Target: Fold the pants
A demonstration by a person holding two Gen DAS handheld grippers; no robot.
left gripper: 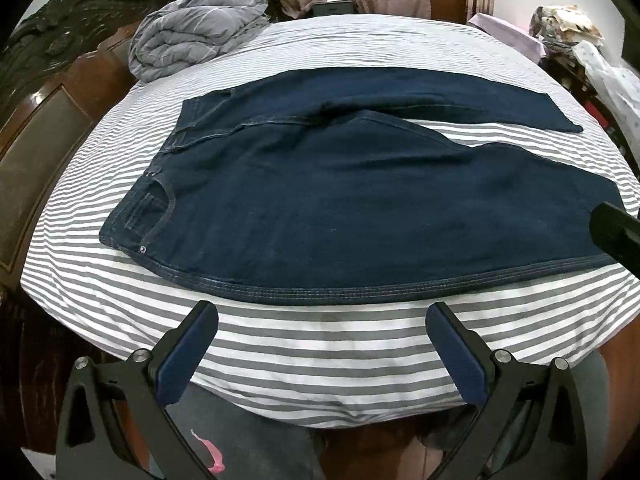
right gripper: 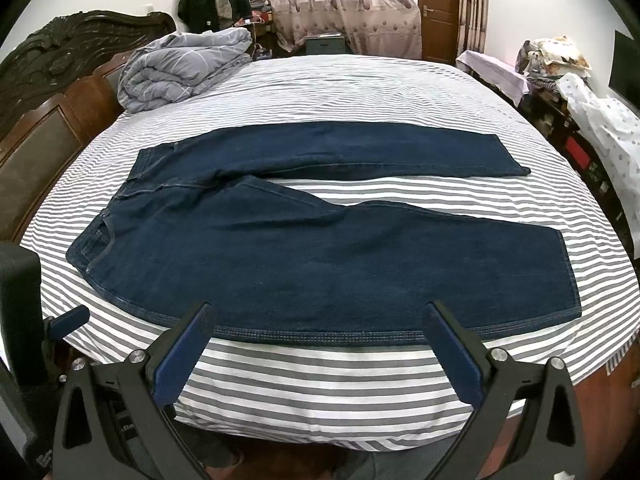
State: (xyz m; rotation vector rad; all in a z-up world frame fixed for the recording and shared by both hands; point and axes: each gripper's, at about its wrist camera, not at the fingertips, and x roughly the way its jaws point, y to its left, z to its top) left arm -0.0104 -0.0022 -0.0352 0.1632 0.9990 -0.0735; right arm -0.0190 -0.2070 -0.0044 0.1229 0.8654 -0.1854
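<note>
Left gripper (left gripper: 322,318) nearest, fingers spread wide, nothing between them, poised over striped sheet just short of the near side seam. Right gripper (right gripper: 320,318) likewise agape and empty, tips at the same seam farther toward the hems. Beyond both: dark denim pants (left gripper: 340,208) laid flat across the bed (left gripper: 320,360), waistband (left gripper: 136,208) to the left, near leg (right gripper: 440,272) and far leg (right gripper: 360,152) splayed apart with sheet showing between. Rumpled grey duvet (right gripper: 180,68) well apart by the headboard. No fold made yet, by the look; whole job ahead, likely starting with one leg brought over the other.
</note>
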